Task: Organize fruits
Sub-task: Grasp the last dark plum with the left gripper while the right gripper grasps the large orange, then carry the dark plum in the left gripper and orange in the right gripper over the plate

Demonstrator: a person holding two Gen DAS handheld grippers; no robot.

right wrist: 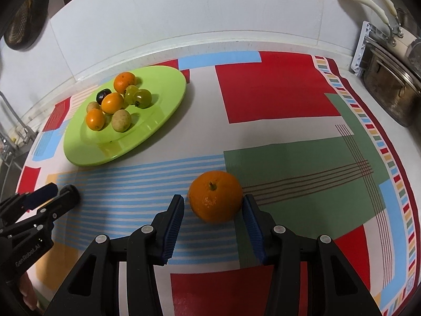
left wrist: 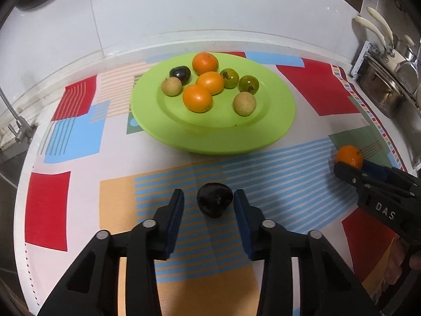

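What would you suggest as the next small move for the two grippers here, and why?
Probably close both. The left gripper is open with the dark fruit sitting between its pads on the cloth, and the right gripper is open around the loose orange, its right pad at or very near the peel. Both fruits are still off the green plate, which holds the rest.

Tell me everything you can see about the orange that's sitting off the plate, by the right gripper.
The orange is round, bright, dimpled, with a small dark stem stub on top and a pale scuff on its front. It rests on the patterned tablecloth, apart from the green plate. The right gripper straddles it, open; its right pad looks to be at the peel, the left clear.
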